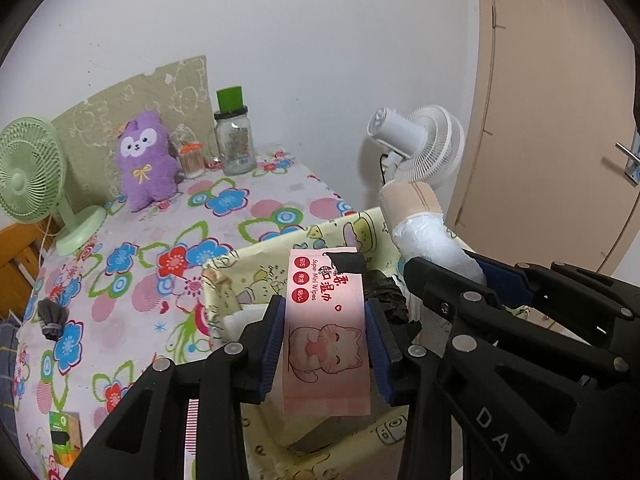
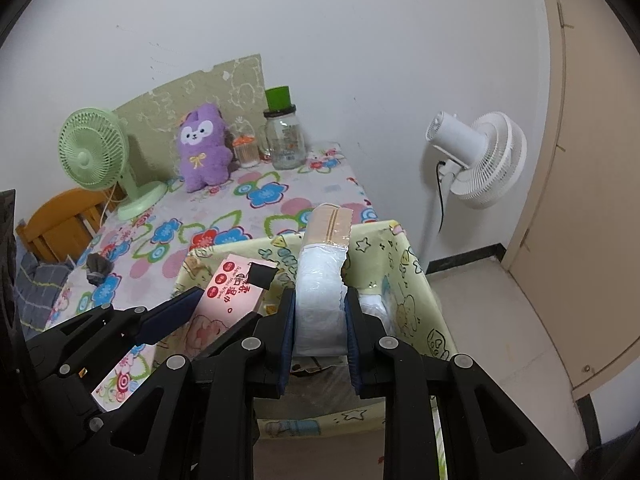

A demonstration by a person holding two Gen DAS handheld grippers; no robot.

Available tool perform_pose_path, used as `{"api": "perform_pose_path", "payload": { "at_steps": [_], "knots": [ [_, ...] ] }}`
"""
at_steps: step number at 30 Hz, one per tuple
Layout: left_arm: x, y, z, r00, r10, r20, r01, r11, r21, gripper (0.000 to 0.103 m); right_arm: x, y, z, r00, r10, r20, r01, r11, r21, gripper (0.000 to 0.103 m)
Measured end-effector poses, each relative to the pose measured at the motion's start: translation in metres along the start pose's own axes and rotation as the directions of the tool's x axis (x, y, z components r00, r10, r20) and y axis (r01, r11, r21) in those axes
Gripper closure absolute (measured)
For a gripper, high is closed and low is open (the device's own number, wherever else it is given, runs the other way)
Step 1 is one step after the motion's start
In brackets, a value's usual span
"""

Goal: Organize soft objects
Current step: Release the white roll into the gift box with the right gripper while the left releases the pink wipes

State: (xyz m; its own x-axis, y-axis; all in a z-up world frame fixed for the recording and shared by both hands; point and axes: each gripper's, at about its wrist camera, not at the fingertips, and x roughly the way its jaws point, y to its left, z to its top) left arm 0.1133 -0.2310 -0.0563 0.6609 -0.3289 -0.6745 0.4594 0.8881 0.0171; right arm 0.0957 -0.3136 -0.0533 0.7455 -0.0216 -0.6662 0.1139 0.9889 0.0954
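My left gripper (image 1: 325, 340) is shut on a pink pack of mini wipes (image 1: 326, 336) with a cartoon cat, held over the yellow cartoon-print fabric bin (image 1: 256, 264). The right gripper (image 2: 320, 332) is shut on a white plastic-wrapped tissue pack (image 2: 320, 300) with a beige end, also above the bin (image 2: 396, 264). Each gripper shows in the other's view: the right gripper (image 1: 452, 292) with its tissue pack (image 1: 432, 240) to the right, the left gripper (image 2: 208, 312) with the wipes (image 2: 236, 292) to the left. A purple plush toy (image 1: 146, 160) sits at the table's back.
The floral tablecloth (image 1: 224, 216) carries a green desk fan (image 1: 30, 176), a green-lidded glass jar (image 1: 234, 140), a small toothpick jar (image 1: 191, 158), a dark sock ball (image 1: 52, 318) and a green box (image 1: 64, 436). A white standing fan (image 2: 476, 160) and a door (image 2: 592, 160) are at right.
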Motion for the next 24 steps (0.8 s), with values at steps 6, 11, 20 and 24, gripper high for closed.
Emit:
{"api": "perform_pose_path", "payload": {
  "at_steps": [6, 11, 20, 24],
  "knots": [
    [0.012, -0.003, 0.0, 1.0, -0.006, -0.023, 0.006, 1.0, 0.007, 0.056, 0.011, -0.008, -0.001, 1.0, -0.001, -0.026, 0.001, 1.0, 0.01, 0.077],
    [0.012, -0.004, 0.001, 0.999, 0.025, -0.029, -0.025, 0.999, 0.021, 0.027, 0.019, -0.011, 0.0, 0.999, 0.023, -0.044, -0.022, 0.999, 0.027, 0.077],
    [0.005, 0.003, -0.002, 0.999, 0.027, -0.02, -0.027, 0.999, 0.02, 0.019, 0.019, -0.005, 0.0, 0.997, 0.059, -0.047, -0.057, 0.997, 0.052, 0.042],
    [-0.005, 0.007, -0.003, 0.999, 0.034, 0.001, -0.034, 0.999, 0.016, 0.015, 0.013, 0.003, 0.0, 0.998, 0.06, -0.034, -0.058, 0.998, 0.04, 0.037]
  ]
}}
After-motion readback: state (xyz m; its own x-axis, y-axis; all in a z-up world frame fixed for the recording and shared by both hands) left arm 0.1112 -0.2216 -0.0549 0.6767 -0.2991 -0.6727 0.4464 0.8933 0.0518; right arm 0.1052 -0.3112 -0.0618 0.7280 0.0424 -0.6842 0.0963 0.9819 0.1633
